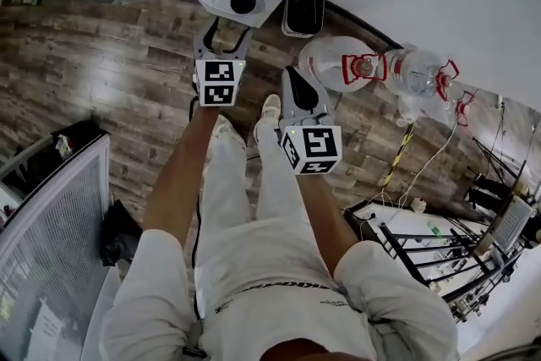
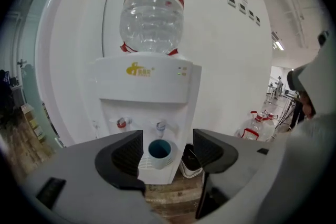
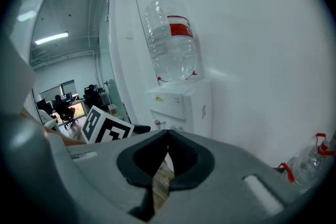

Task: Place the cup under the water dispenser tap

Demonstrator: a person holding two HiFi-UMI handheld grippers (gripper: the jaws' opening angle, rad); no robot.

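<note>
Your left hand-held gripper (image 2: 168,139) hangs with jaws apart and empty, your right hand-held gripper (image 3: 168,139) pressed together on nothing. Beyond, the cup (image 2: 159,150) stands on the water dispenser (image 2: 144,81) tray (image 2: 149,164), apparently beneath the tap (image 2: 161,125); placing looks done.

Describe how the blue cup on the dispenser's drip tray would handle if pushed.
The small teal-blue cup looks rigid and probably light. Its smooth round wall may slip between jaws. Standing upright on the narrow white slotted drip tray, it could slide or tip off if pushed.
</note>
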